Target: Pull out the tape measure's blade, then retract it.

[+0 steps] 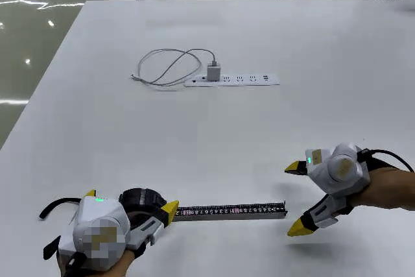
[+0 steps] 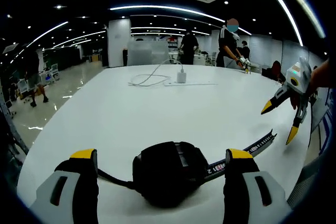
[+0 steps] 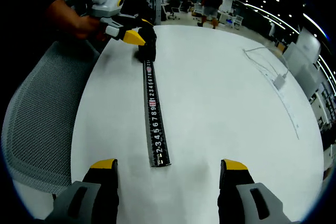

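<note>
A black tape measure case (image 1: pixel 141 202) (image 2: pixel 169 171) sits on the white table, held between the jaws of my left gripper (image 1: pixel 133 209) (image 2: pixel 163 158). Its dark blade (image 1: pixel 230 211) (image 3: pixel 153 114) (image 2: pixel 251 148) lies pulled out flat on the table, running right toward my right gripper (image 1: pixel 295 198) (image 3: pixel 168 166). The right gripper is open, its yellow tips standing just past the blade's end hook (image 3: pixel 160 162) and not touching it. In the right gripper view the left gripper (image 3: pixel 126 24) holds the case (image 3: pixel 146 43) at the far end of the blade.
A white power strip (image 1: pixel 237 80) with a plugged-in charger (image 1: pixel 214 71) and a coiled white cable (image 1: pixel 170 66) lies farther back on the table. A grey mesh chair (image 3: pixel 44 124) stands by the near table edge. People stand in the background (image 2: pixel 229 43).
</note>
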Tool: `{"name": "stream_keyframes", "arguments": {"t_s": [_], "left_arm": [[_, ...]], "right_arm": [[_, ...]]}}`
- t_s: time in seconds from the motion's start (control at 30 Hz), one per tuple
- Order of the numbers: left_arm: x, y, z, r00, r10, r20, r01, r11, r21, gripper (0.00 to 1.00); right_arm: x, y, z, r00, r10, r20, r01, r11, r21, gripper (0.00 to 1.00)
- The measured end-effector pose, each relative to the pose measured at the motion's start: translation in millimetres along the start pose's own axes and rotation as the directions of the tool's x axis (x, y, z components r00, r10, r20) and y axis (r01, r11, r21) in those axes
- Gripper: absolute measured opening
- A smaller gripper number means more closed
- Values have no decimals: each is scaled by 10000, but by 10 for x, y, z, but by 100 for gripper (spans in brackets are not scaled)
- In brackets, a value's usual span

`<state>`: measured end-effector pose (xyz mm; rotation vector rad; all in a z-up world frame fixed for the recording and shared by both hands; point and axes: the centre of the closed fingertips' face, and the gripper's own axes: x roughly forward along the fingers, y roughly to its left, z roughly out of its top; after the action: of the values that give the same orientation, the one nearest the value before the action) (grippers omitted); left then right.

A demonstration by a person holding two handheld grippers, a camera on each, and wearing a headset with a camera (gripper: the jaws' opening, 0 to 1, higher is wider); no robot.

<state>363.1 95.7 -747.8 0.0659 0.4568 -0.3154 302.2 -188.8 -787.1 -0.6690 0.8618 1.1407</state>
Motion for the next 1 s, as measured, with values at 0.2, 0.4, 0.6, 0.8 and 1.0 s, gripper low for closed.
{"name": "stream_keyframes", "arguments": {"t_s": [0.2,0.4,0.6,0.8,1.0], "left_arm": [[26,21,-50,9999,-105,14,105,9990,432,99],[46,30,-37,9999,-135,6,135,9990,425,99],[76,34,24,9998,-98,171,94,9996,260,99],[100,-8,61,9994,-162,292,155,9996,233,99],[101,-28,49,9996,-165,249,160,9997,208,99]], "right_arm": [[94,38,-58,9985,470,-268,-478,9984,-311,54],[133,88,-40,9964,802,-281,-812,9960,-363,36],[159,132,-30,9942,1026,-327,-1041,9934,-486,26],[175,146,-57,9933,1059,-453,-1086,9922,-610,19],[183,134,-49,9941,961,-507,-996,9923,-732,12]]}}
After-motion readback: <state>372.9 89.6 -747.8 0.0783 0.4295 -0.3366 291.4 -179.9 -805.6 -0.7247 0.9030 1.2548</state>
